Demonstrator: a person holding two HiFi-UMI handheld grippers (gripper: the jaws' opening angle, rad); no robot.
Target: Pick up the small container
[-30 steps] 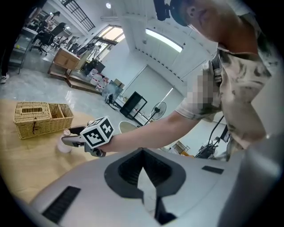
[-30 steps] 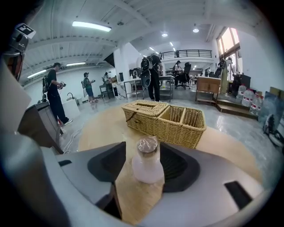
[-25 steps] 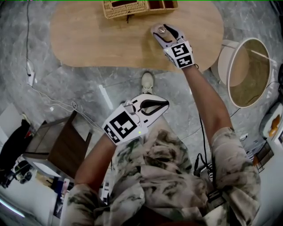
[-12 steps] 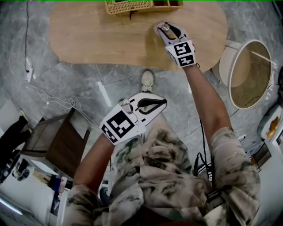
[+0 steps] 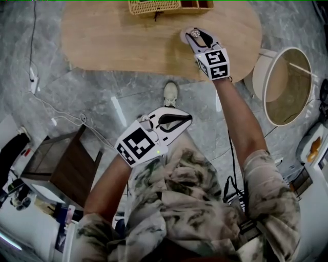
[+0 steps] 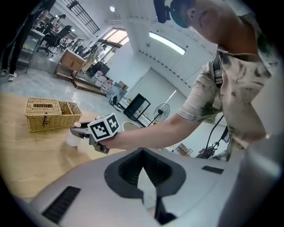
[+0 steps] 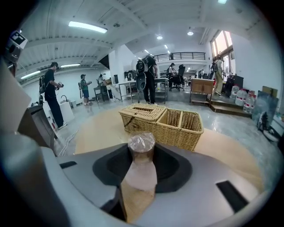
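The small container (image 5: 193, 34) is a clear cup with a wrinkled film lid. It stands on the light wooden table (image 5: 118, 41), near its right side. My right gripper (image 5: 192, 36) is shut on it, and in the right gripper view the jaws press on both sides of the container (image 7: 141, 148), the gripper (image 7: 141, 165) level with its body. My left gripper (image 5: 188, 118) hangs shut and empty over the floor, well short of the table. The left gripper view shows its jaws closed (image 6: 144, 177) and, beyond them, the right gripper (image 6: 95, 131) at the container (image 6: 71, 138).
A two-part wicker basket (image 5: 154, 6) (image 7: 164, 119) stands on the table just behind the container. A round white side table (image 5: 287, 84) is at the right, a dark wooden cabinet (image 5: 66, 166) at the left, and cables (image 5: 61, 115) lie on the stone floor. People stand far off in the room.
The right gripper's jaws have closed in on the small container. The left gripper has stayed where it was.
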